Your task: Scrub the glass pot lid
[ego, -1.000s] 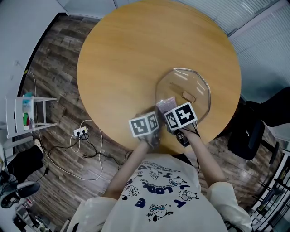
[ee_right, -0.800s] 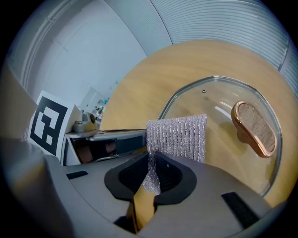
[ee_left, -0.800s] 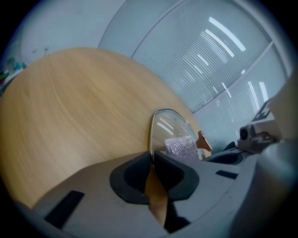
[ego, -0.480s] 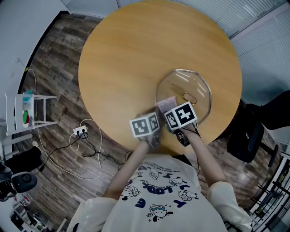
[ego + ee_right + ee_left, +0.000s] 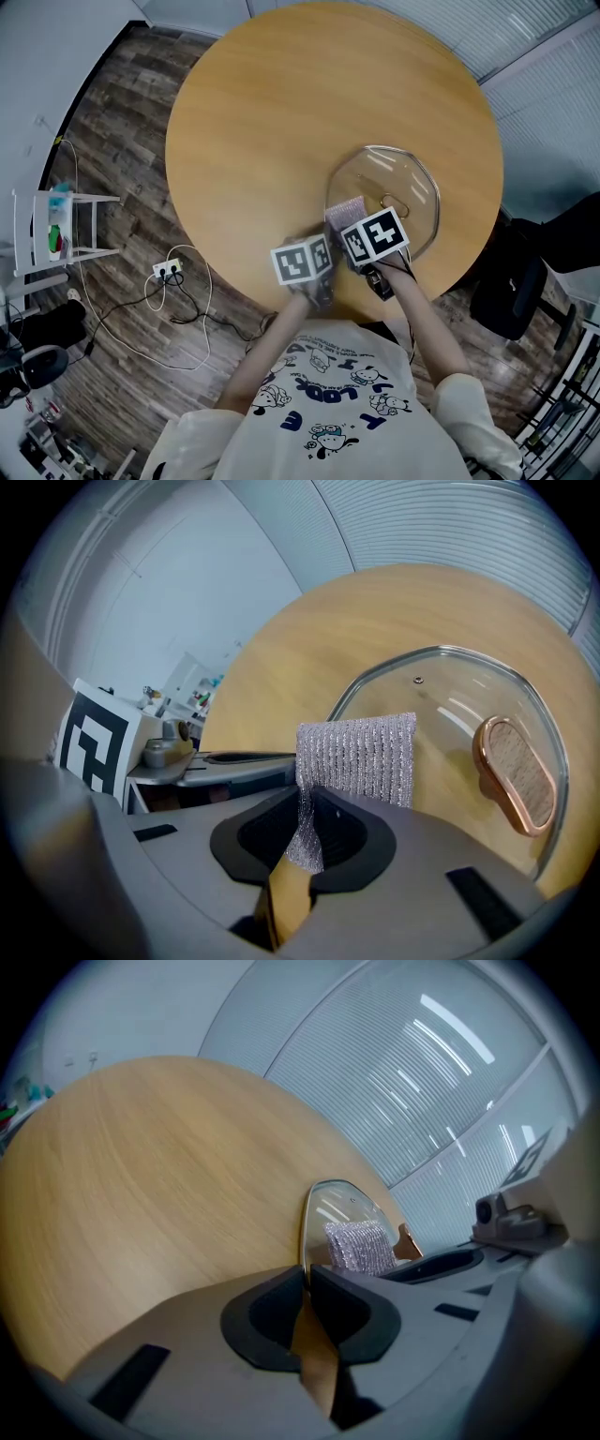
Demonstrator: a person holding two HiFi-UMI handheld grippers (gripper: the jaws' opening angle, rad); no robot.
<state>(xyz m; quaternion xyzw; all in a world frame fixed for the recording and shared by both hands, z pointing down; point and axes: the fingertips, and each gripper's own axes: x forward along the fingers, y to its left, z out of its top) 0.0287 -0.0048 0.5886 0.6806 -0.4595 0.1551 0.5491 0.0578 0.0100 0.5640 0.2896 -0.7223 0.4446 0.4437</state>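
From the head view, the clear glass pot lid (image 5: 408, 183) lies at about 4 o'clock on the round wooden bench (image 5: 281, 112). In the left gripper view, the left gripper (image 5: 305, 1277) has its jaws pinched together on the lid's near rim. In the right gripper view, the right gripper (image 5: 307, 799) is clamped on a silver mesh scrubbing cloth (image 5: 361, 757) that reaches over the glass.

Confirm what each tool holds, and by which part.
The left tool pinches the round glass pot lid by its near rim. The right tool grips the silver mesh scrubbing cloth by its lower edge.
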